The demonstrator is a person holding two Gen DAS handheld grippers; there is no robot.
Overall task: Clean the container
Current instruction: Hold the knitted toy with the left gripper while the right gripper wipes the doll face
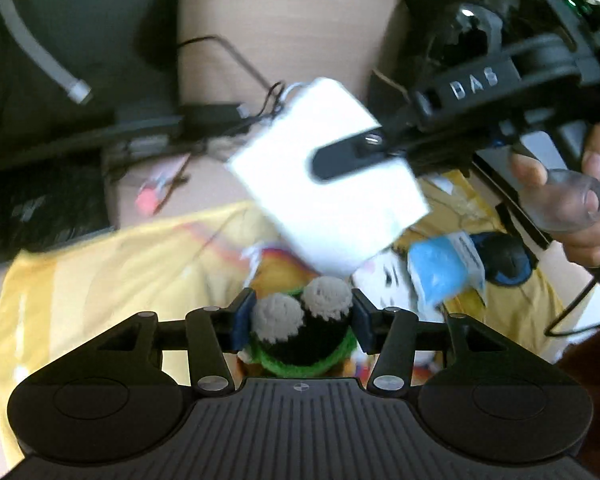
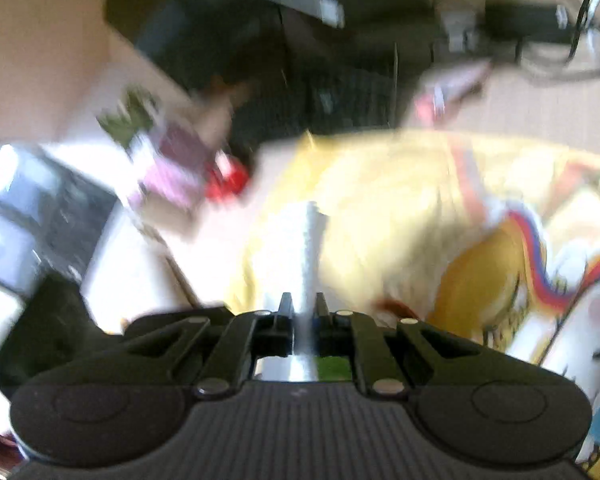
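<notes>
The left tongs [image 1: 303, 322] grip a crocheted green-and-black toy [image 1: 300, 332] above the yellow cloth [image 1: 100, 264]. The right tongs [image 2: 303, 312] are clenched on a flat white container [image 1: 328, 184], held tilted above the toy.

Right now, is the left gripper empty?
No, the left gripper is shut on a crocheted toy with green, black and grey yarn, pinched between its fingers.
</notes>
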